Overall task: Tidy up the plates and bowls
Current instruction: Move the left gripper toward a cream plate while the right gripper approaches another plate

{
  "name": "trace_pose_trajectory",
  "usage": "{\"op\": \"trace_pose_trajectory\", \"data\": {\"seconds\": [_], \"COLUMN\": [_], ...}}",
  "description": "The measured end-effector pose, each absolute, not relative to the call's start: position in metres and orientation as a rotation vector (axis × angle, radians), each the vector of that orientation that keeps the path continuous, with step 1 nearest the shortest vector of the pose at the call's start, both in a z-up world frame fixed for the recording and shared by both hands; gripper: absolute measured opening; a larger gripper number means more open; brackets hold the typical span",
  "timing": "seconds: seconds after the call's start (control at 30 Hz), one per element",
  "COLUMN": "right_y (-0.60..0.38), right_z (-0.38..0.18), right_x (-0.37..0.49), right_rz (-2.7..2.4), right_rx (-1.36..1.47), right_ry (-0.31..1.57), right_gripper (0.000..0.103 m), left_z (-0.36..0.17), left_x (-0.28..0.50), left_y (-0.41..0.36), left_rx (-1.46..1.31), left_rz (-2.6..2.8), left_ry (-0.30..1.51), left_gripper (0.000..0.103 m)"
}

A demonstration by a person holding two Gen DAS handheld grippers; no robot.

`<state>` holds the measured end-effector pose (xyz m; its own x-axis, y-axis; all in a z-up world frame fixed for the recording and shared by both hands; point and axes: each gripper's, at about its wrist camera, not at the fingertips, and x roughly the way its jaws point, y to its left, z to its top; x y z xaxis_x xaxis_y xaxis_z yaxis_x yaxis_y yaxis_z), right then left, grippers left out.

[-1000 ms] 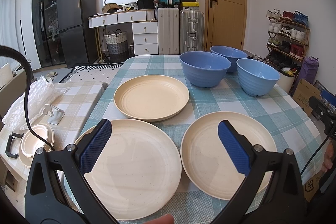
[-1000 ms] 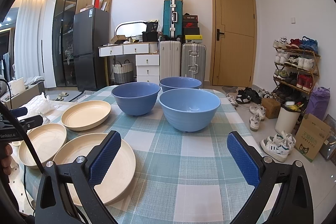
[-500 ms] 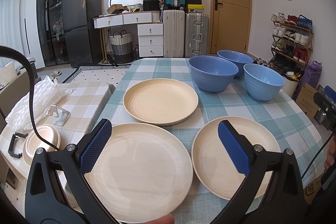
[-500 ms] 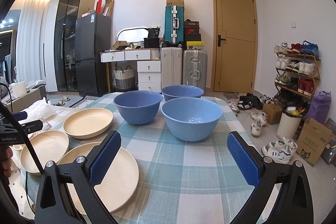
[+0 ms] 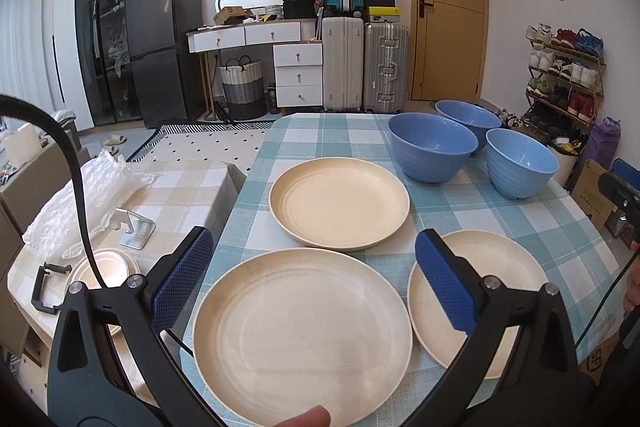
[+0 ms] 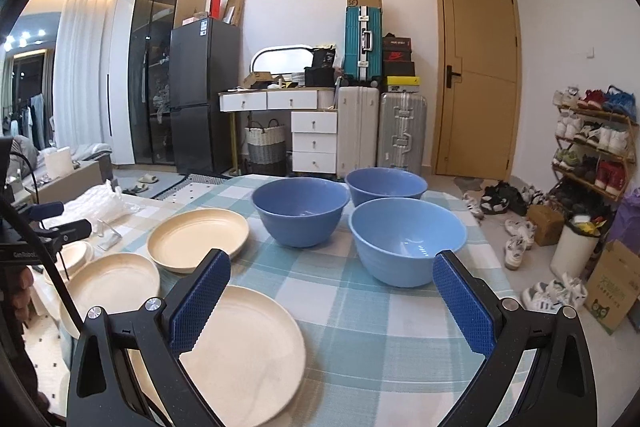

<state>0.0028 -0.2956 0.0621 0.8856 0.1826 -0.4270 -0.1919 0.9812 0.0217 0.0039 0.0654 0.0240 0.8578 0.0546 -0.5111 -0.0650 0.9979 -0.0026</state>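
Three cream plates lie on the checked table point(image 5: 320, 135): a near plate point(image 5: 300, 331) under my left gripper point(image 5: 316, 275), a far plate point(image 5: 339, 203) and a right plate point(image 5: 492, 275). Three blue bowls stand behind: a big bowl point(image 5: 432, 151), a back bowl point(image 5: 467, 115) and a right bowl point(image 5: 520, 169). My left gripper is open and holds nothing. In the right wrist view my right gripper point(image 6: 332, 301) is open above the table, with the right plate point(image 6: 244, 351) at its left finger and the nearest bowl point(image 6: 404, 241) ahead.
A low side table point(image 5: 160, 195) at the left carries bubble wrap point(image 5: 80, 199), a metal stand point(image 5: 136, 231) and small plates point(image 5: 102, 267). Suitcases point(image 5: 364, 63), drawers and a fridge line the back wall. A shoe rack point(image 6: 592, 151) and boxes stand right of the table.
Both grippers have drawn back and tilted up a little, and the left view has swung left, so the plates and bowls sit further right and lower. Nothing was grasped or moved.
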Motion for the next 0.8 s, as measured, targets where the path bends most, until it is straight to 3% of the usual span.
{"op": "trace_pose_trajectory", "data": {"seconds": [0.8], "right_y": [-0.225], "right_z": [0.083], "right_x": [0.061], "right_rz": [0.379], "right_rx": [-0.072], "right_ry": [0.489], "right_gripper": [0.103], "left_z": [0.067], "left_x": [0.029], "left_y": [0.093], "left_rx": [-0.025], "left_rz": [0.133], "left_ry": [0.559], "left_gripper": [0.101]}}
